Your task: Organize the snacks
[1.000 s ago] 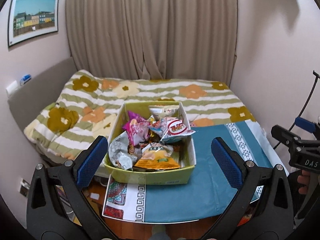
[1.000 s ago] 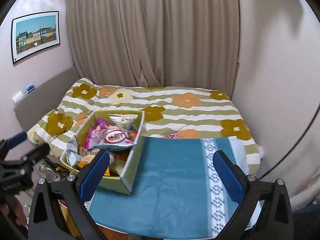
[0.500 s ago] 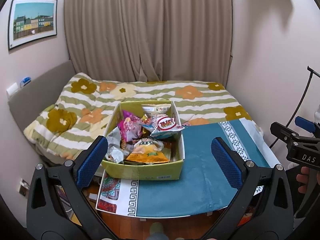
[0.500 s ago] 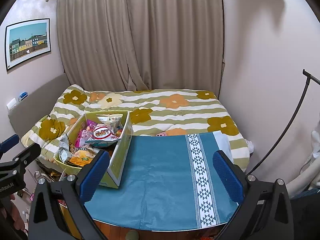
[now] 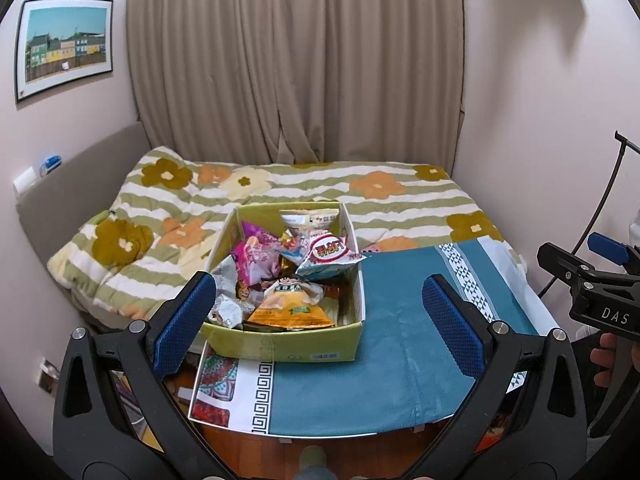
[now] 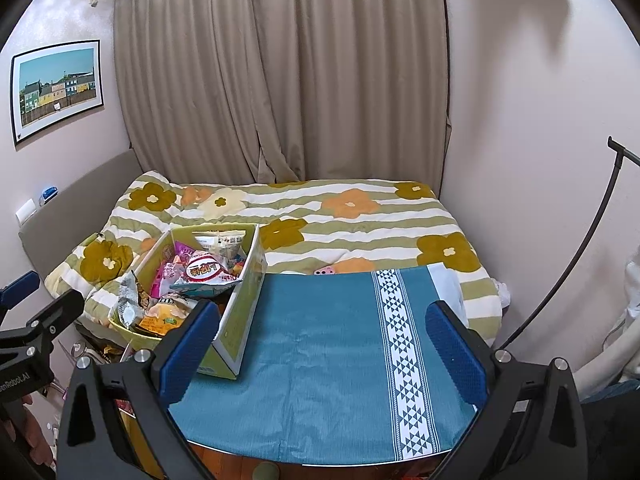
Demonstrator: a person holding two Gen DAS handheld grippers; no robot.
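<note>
So the room was mostly bed, flower-striped quilt, with a small tabletop pushed up against its near edge, covered in a teal cloth. The right half of that cloth was bare.

The yellow-green cardboard box sat on the left end of the tabletop, stuffed with snack bags heaped loosely on each other. From my right-side view the box looked like it hung a bit over the left edge, though fisheye makes that hard to call.

I had my left gripper wide open, nothing in it, held back from the box with the box roughly between the blue pads. My right gripper was open and empty too, hovering over the bare cloth.

On top of the pile was a white-and-red bag resting partly on the box's right wall, a pink bag left of it, an orange bag flat at the front, and a crinkly silver one in the front-left corner.

My guess on handling: they'd all be light, air-puffed and slick, with crushable stuff inside. I'd pinch a flat sealed edge or a corner rather than squeeze the belly. The white-and-red one looked easiest, since its corner poked out free.
</note>
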